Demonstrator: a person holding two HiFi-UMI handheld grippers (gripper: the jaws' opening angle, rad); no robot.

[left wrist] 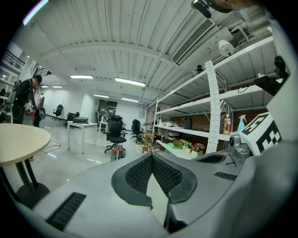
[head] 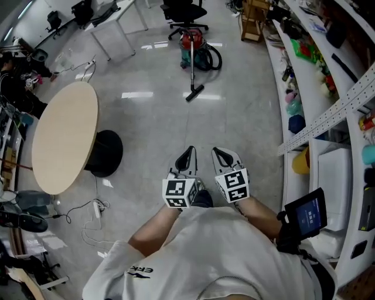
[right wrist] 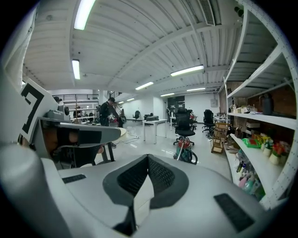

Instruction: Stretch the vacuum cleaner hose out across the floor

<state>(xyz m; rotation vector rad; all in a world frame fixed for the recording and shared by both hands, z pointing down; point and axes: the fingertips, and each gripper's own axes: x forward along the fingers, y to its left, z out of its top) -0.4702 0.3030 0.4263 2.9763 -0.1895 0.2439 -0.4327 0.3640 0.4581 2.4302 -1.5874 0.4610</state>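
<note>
Two grippers, the left gripper and the right gripper, sit side by side at lower centre of the head view. Their jaws are clenched together on nothing, and both aim up-frame at the vacuum cleaner. It stands on the floor at upper centre, well apart from them, with its hose looped against the body. Nothing is within reach, which probably explains the empty jaws. Stretching has not yet begun.

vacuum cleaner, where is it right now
Head view, top centre: the vacuum cleaner stands on the floor just before a black office chair, left of the shelves.
</note>
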